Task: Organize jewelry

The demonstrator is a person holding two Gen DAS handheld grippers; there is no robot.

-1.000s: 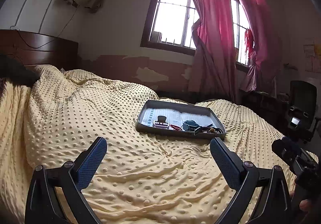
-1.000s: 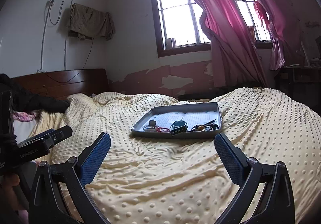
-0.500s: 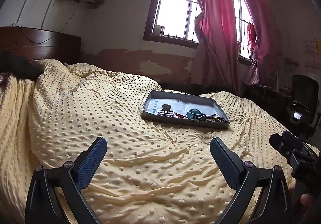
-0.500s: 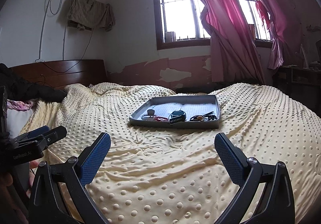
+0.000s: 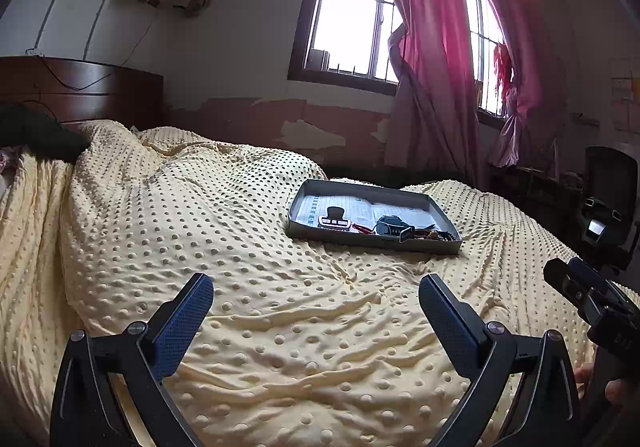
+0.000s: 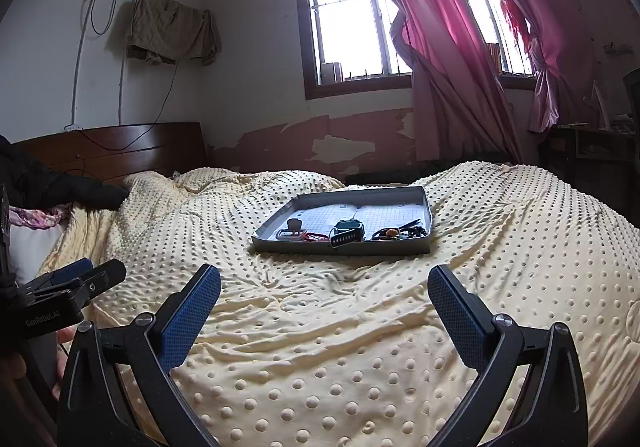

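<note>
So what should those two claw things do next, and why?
Probably bring one gripper forward to the grey tray. Both the left gripper and the right gripper are open, hold nothing, and hover over the yellow blanket, short of the tray, where the watch and other small pieces lie along its near edge.

yellow dotted blanket [image 5: 240, 247], grey tray [image 5: 372, 241], pink curtains [image 5: 432, 47]

A bed [image 6: 360, 327] covered by a yellow dotted blanket [image 5: 200, 239] carried a shallow grey tray [image 6: 426, 223] of small items; dark clothing [image 6: 60, 183] lay by the headboard.
</note>
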